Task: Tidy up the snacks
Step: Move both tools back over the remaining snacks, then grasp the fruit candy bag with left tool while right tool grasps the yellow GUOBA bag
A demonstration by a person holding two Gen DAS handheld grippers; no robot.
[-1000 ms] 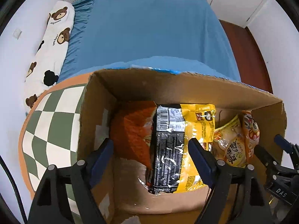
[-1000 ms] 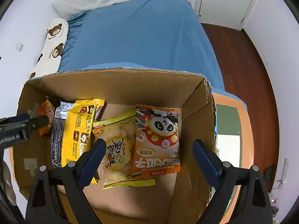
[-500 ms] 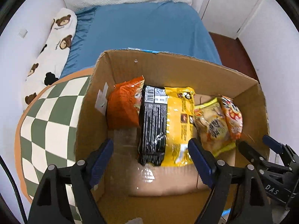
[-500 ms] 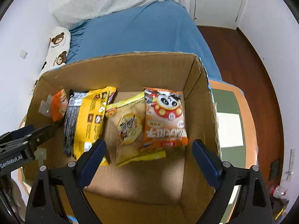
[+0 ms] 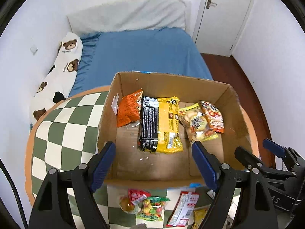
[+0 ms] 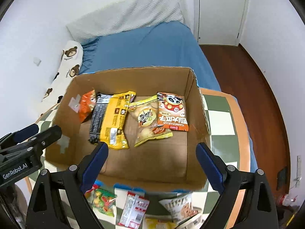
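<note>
An open cardboard box (image 5: pixel 234 103) (image 6: pixel 192 87) stands on a checked green and white table. Inside lie an orange bag (image 5: pixel 129 110) (image 6: pixel 86 105), a black and yellow packet (image 5: pixel 160 126) (image 6: pixel 112 120), a yellow cracker bag (image 5: pixel 196 124) (image 6: pixel 145 118) and an orange panda packet (image 5: pixel 213 116) (image 6: pixel 172 112). My left gripper (image 5: pixel 154 148) hangs open and empty above the box's near left part. My right gripper (image 6: pixel 152 148) hangs open and empty over the near wall. In front of the box lie a fruit candy bag (image 5: pixel 152 208) (image 6: pixel 103 200), a red and white packet (image 5: pixel 185 208) (image 6: pixel 135 208) and a noodle cup (image 6: pixel 183 208).
The table's orange rim (image 5: pixel 28 152) (image 6: pixel 242 118) runs round both sides. Behind the box is a bed with a blue sheet (image 5: pixel 143 55), a bear-print pillow (image 5: pixel 63 70) along the left wall and a white door (image 6: pixel 219 9) at the back right. Red-brown floor (image 6: pixel 257 85) lies to the right.
Both grippers have risen and drawn back from inside the box, both still open and empty. The whole box shows now, and the loose snacks in front of it have come into view.
</note>
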